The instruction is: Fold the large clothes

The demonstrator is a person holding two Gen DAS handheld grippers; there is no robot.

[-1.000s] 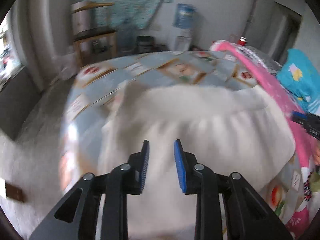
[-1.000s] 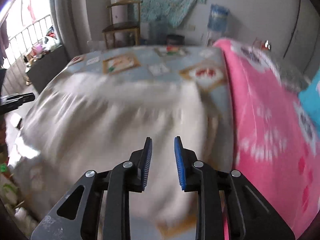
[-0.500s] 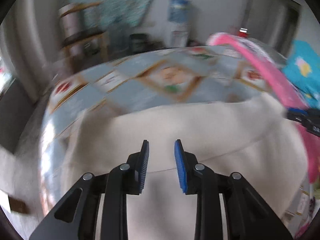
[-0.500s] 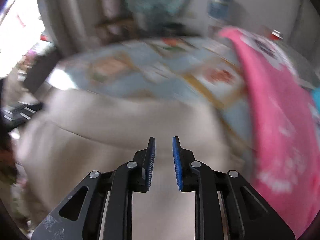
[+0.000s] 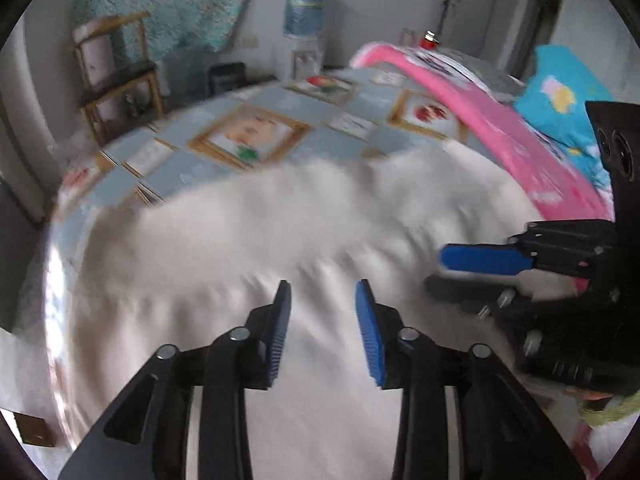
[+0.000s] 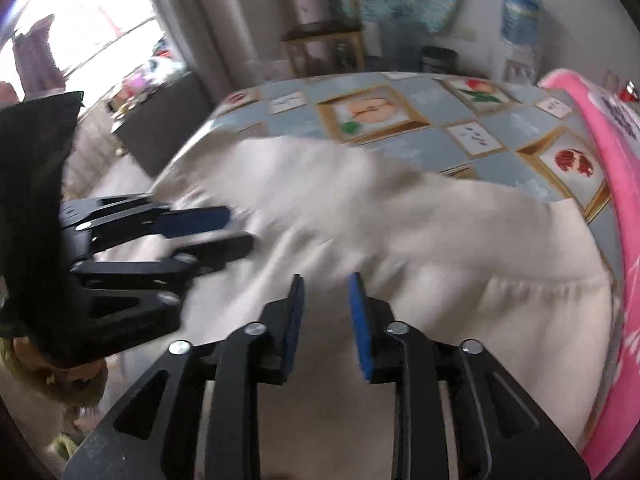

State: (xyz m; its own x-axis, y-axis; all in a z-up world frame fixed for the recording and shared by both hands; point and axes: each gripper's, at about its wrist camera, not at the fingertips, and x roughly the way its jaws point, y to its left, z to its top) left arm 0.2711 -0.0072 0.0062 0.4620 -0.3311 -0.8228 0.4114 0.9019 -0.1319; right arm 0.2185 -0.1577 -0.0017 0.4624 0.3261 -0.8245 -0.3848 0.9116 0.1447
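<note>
Garment: a large cream-white piece of clothing point(image 5: 304, 240) lies spread over the near part of the bed, rumpled in blurred ridges, its far edge running across the patterned sheet; which kind of garment it is cannot be told
Bed sheet: pale blue sheet point(image 5: 280, 120) printed with framed fruit pictures, bare beyond the garment's far edge
Left gripper: the left gripper point(image 5: 322, 312) points down at the cream cloth, its blue-padded jaws a moderate gap apart and just opened wider; only cloth lying below shows through the gap, nothing is pinched
Right gripper: the right gripper point(image 6: 324, 312) also points down over the garment, jaws parted a little less and likewise just opened further; nothing is clamped between the pads
Spacing: the two tools work near each other over the middle of the garment; each one shows from the side in the other's view, jaws apart
Pink blanket: a pink blanket point(image 5: 500, 128) lies along the right side of the bed, just beside the garment's right edge
Background: a wooden shelf stand point(image 5: 116, 80) and a water dispenser point(image 5: 304, 28) stand by the far wall
</note>
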